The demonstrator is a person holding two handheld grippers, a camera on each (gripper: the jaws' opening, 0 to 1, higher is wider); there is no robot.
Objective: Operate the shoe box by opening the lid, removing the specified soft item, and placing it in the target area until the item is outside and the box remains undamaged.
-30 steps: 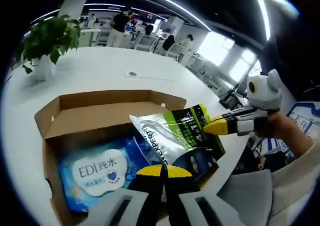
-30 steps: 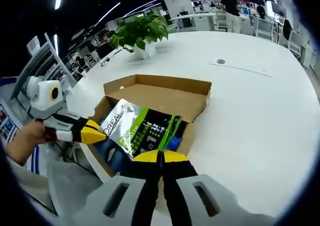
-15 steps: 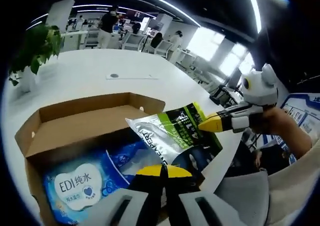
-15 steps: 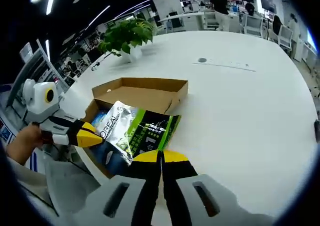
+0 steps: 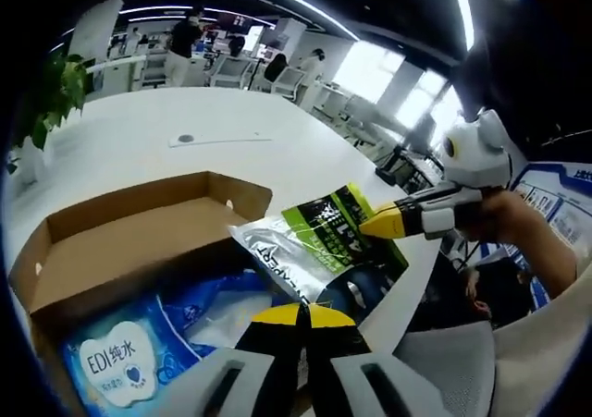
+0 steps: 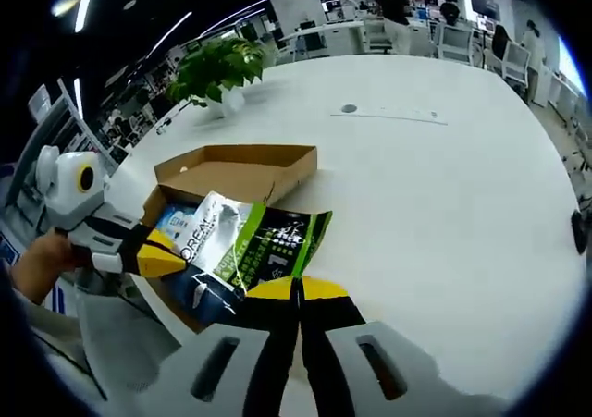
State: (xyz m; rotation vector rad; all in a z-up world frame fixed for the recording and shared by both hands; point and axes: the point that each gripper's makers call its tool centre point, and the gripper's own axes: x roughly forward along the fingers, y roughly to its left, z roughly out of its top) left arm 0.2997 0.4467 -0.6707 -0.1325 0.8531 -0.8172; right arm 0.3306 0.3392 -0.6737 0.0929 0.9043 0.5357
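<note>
Pouch, silver with green and black print, held at two opposite edges above the open box; in the right gripper view it sits at centre frame, partly over the box's near end, partly out over the white table. Left gripper jaws together, pinched on the pouch's near edge at bottom centre; seen again at left of the right gripper view. Right gripper jaws together, clamped on the opposite edge; seen at right of the left gripper view. Pouch looks light, limp, glossy film; likely slippery, so grip the flat sealed margins, not the puffy middle. It sags between the two holds. Blue wipes pack lies in the box at lower left. Lid folded back, cardboard looks intact.
</note>
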